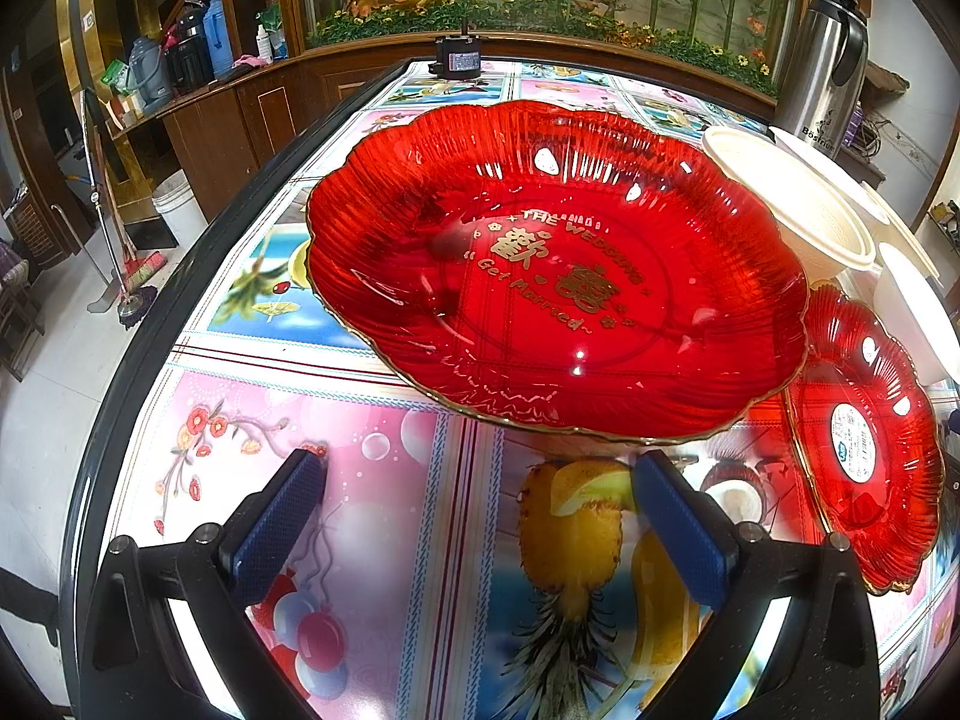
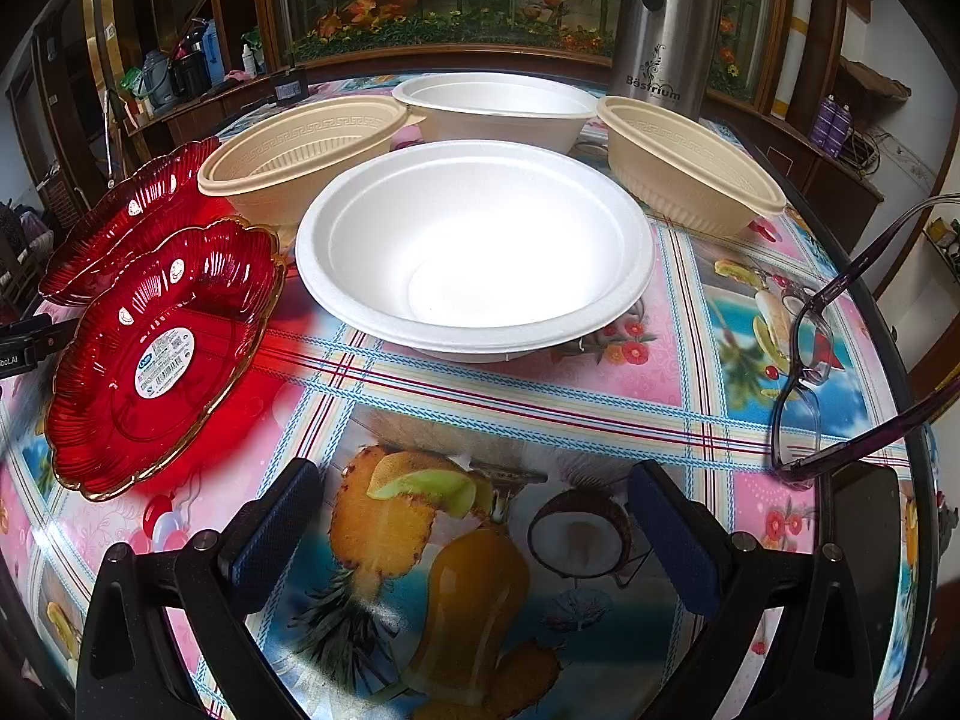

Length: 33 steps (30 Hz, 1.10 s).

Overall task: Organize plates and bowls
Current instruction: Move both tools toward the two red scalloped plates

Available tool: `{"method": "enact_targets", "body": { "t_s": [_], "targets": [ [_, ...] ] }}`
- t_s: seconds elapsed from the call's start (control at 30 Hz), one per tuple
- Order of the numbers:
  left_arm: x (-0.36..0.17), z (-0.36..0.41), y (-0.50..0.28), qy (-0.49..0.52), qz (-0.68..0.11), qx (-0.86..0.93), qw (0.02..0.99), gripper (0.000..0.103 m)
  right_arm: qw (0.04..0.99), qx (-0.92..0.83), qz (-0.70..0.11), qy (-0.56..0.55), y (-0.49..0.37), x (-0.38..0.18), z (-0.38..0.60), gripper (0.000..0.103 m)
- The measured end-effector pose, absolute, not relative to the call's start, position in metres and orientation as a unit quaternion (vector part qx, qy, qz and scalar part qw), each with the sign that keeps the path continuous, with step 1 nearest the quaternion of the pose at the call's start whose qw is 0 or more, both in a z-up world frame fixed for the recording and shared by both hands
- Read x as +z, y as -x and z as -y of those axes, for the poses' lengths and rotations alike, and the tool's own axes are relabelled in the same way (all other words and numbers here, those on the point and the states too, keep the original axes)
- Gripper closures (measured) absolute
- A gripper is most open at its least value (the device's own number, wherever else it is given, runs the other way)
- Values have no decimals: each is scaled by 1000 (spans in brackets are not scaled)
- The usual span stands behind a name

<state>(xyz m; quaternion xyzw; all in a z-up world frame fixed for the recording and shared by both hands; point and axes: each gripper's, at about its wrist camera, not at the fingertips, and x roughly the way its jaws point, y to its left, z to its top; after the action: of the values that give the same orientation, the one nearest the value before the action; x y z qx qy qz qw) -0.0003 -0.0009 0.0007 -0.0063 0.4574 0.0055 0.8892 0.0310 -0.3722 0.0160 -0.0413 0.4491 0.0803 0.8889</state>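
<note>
Both hand-held grippers hover wide open and empty over the surface (image 2: 600,402), apparently poised to start sorting. The left hand-held gripper (image 1: 480,498) faces a big red plate (image 1: 558,270); the right hand-held gripper (image 2: 474,504) faces a near white bowl (image 2: 474,246), tan bowls (image 2: 300,162) beyond.

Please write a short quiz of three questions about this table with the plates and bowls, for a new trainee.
1. True or false: the left gripper is shut on the large red plate.
2. How many bowls stand on the table? A) two B) four C) six
3. What lies near the table's right edge, in the right wrist view?

Key:
1. False; both grippers, the right gripper too, are open and hold nothing.
2. B: two white bowls and two cream bowls.
3. A pair of eyeglasses.
</note>
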Motion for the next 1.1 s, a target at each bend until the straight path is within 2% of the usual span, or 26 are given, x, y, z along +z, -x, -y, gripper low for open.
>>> {"method": "enact_targets", "body": {
  "t_s": [1.1],
  "targets": [
    [0,2,-3,10,-456,13,890,0,889,78,-449,40,-32,16,372,0]
  ]
}}
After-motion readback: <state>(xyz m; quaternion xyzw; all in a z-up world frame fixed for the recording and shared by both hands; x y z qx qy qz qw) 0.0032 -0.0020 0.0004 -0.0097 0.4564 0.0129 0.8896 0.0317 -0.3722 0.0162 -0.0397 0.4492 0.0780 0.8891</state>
